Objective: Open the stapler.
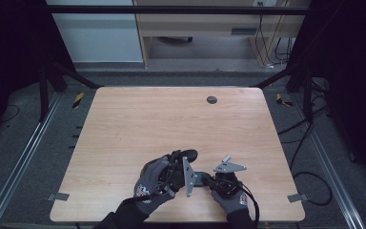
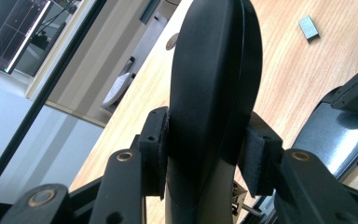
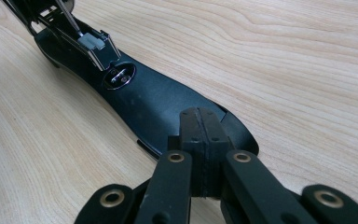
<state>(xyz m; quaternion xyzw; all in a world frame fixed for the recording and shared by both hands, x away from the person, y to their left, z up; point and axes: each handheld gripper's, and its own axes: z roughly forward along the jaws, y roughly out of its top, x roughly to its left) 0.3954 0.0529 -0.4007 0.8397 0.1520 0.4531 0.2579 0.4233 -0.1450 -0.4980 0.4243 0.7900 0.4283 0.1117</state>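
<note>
While the left gripper [image 2: 209, 161] clamps the raised black top arm of an opened stapler [image 2: 214, 79] between its pads, the right gripper [image 3: 200, 140], jaws pressed together, rests its tip on the stapler's flat base [image 3: 154, 102]. From above, both gloved hands meet at the near middle of the wooden table [image 1: 138, 119]. The right gripper view alone reveals the base's shiny metal plate [image 3: 120, 77]; the left gripper view alone reveals a small grey block of staples [image 2: 309, 27] lying apart on the wood.
</note>
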